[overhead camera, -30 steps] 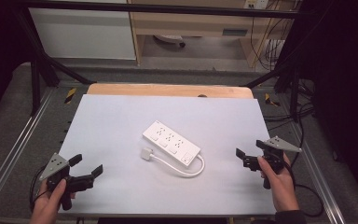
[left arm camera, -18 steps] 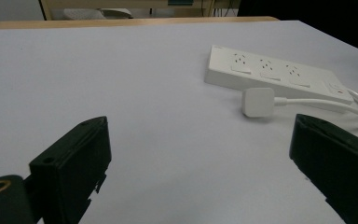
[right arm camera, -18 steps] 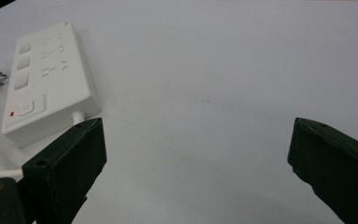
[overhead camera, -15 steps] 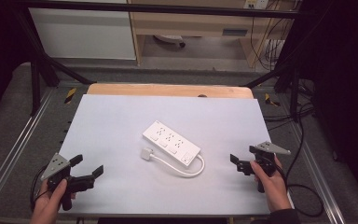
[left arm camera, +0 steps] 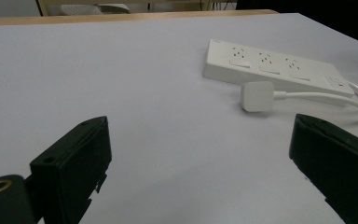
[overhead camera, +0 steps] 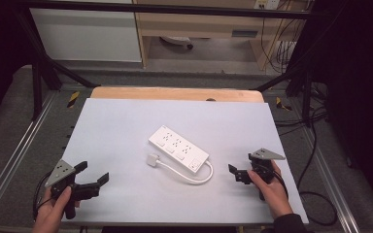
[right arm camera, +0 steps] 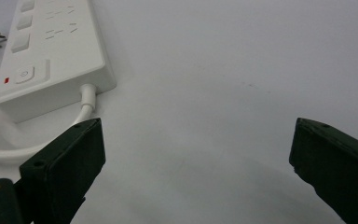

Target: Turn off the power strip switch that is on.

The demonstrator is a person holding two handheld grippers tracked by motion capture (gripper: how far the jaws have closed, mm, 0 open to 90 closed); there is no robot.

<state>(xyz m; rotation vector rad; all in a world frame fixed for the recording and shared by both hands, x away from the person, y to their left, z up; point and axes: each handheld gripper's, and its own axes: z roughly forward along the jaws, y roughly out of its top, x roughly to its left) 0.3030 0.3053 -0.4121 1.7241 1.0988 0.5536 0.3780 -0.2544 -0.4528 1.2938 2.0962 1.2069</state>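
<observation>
My right gripper [overhead camera: 237,174], jaws spread and empty, has slid in from the lower-right edge of the frame toward the white power strip [overhead camera: 178,149], which lies diagonally at the centre of the desk [overhead camera: 116,126], its cable [overhead camera: 201,177] looped to the plug [overhead camera: 152,159] beside it. My left gripper [overhead camera: 93,175], also released, has stayed at lower left. I judge an approach to the strip's cable end is beginning.

Right gripper view: power strip [right arm camera: 51,56] cut off at top and left edges; its cord [right arm camera: 9,151] passes behind the near jaw.
</observation>
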